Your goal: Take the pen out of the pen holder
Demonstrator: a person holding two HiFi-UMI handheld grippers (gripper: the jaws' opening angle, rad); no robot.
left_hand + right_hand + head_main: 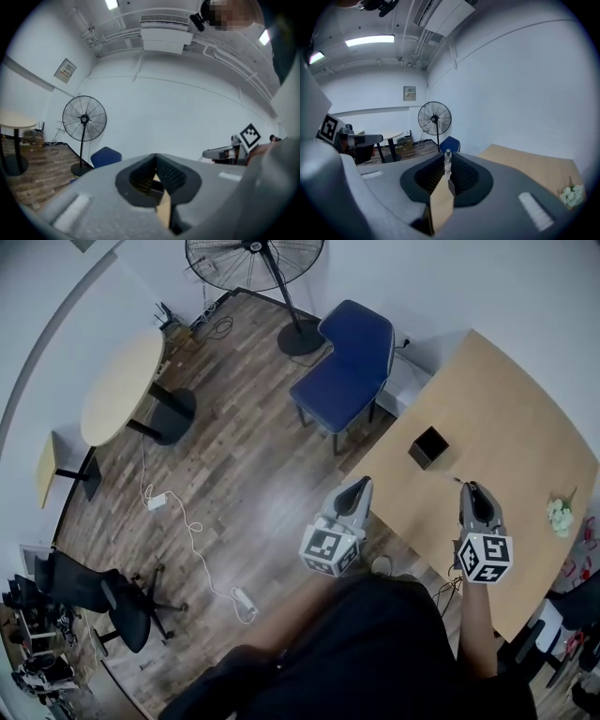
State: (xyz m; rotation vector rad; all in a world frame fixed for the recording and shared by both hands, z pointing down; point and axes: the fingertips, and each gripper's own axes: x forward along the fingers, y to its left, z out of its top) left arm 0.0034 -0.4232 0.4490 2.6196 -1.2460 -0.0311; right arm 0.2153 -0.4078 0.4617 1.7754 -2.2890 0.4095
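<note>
Two grippers: right gripper clamps one pen; left gripper jaws meet, empty. One pen holder stands near one table edge.

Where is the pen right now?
The pen is clamped in the right gripper, over the wooden table, just right of the black pen holder in the head view.

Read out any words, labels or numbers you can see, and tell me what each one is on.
Wall notice: has print, too small to read.
Left cube, right cube: black-and-white square patterns only, no words.
No print visible on the pen or the pen holder.
Nothing in these views can be read.
</note>
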